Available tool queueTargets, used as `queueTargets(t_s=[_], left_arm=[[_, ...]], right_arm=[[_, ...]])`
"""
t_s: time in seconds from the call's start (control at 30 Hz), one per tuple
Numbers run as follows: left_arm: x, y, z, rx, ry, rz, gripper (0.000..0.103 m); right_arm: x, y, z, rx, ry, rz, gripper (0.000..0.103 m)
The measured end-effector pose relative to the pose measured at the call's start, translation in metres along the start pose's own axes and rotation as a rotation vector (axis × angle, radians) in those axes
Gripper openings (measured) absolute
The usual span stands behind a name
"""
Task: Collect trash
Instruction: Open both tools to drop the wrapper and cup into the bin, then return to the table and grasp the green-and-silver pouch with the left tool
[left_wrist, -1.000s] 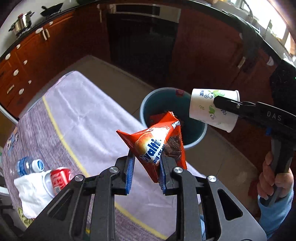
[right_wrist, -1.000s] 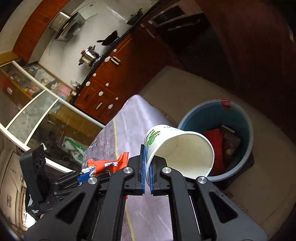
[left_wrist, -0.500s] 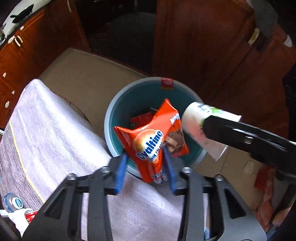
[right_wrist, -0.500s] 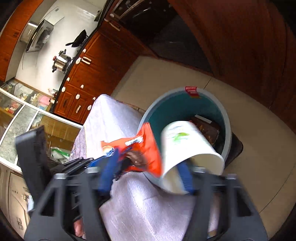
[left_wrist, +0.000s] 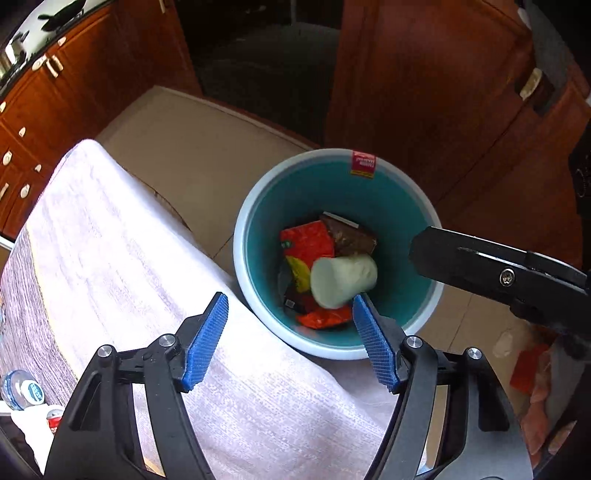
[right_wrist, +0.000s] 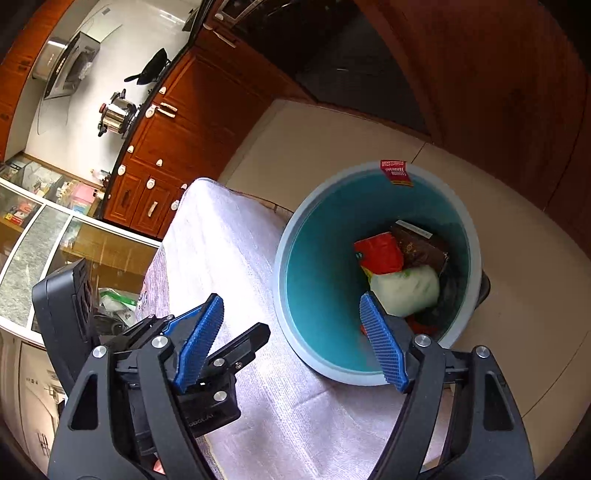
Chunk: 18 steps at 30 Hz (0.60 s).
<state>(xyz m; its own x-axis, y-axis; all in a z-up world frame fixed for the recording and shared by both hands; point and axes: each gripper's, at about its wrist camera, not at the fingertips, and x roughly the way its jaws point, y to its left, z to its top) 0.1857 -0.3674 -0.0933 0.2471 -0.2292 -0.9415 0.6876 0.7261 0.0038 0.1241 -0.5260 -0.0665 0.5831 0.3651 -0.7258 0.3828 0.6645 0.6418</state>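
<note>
We are holding the left gripper (left_wrist: 290, 334) and right gripper (right_wrist: 293, 341) with jaws opening wide, nothing between them. Below and just beyond the fingertips, the white paper cup (left_wrist: 343, 280) and orange wrapper (left_wrist: 306, 243) are lying inside the teal bin (left_wrist: 255, 221).

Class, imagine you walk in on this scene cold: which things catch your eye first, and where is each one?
The teal bin on the floor past the table edge stands out, with a white paper cup lying on its side atop red and brown wrappers inside. Nearer the camera, the left gripper hangs above the bin's near rim and the cloth-covered table, its blue-padded jaws opening with nothing between them.
</note>
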Motion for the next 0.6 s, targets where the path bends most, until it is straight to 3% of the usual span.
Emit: queueTargets(t_s=[0.13, 0.33, 0.6], left_arm=[[-0.01, 0.003, -0.007, -0.015, -0.011, -0.018, 0.078], [-0.03, 0.005, -0.022, -0.021, -0.038, -0.029, 0.093], [-0.067, 0.021, -0.058, -0.044, -0.076, -0.022, 0.098]], right_arm=[[-0.004, 0.007, -0.004, -0.004, 0.0, -0.048, 0.086], [-0.009, 0.017, -0.016, -0.012, 0.019, -0.079, 0.087], [-0.014, 0.051, -0.04, -0.082, 0.028, -0.069, 0.093]])
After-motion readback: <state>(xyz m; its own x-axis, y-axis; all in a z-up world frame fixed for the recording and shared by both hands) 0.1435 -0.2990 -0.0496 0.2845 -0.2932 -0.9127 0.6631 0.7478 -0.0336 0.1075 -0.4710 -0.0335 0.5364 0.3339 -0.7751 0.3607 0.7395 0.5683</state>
